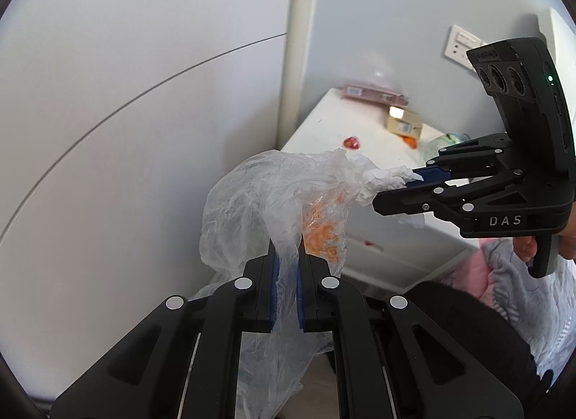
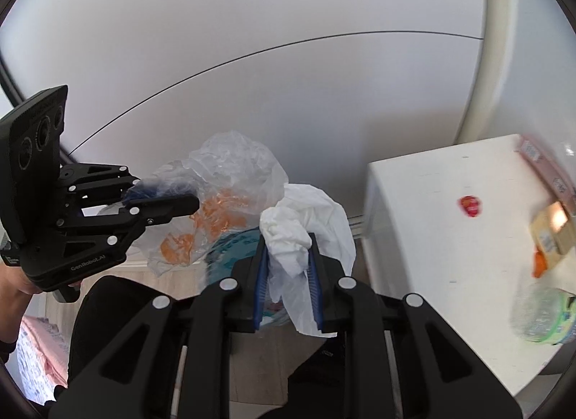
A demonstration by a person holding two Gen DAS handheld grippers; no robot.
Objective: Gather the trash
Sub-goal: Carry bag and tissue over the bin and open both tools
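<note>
My left gripper is shut on the rim of a clear plastic bag that holds orange scraps. It shows from the side in the right wrist view, with the bag hanging from it. My right gripper is shut on a crumpled white tissue, held just right of the bag. In the left wrist view the right gripper holds the tissue at the bag's mouth.
A white bedside table stands to the right, with a red wrapper, a small cardboard box, a crushed plastic bottle and a pink box on it. A white cabinet wall is behind. Patterned bedding lies low.
</note>
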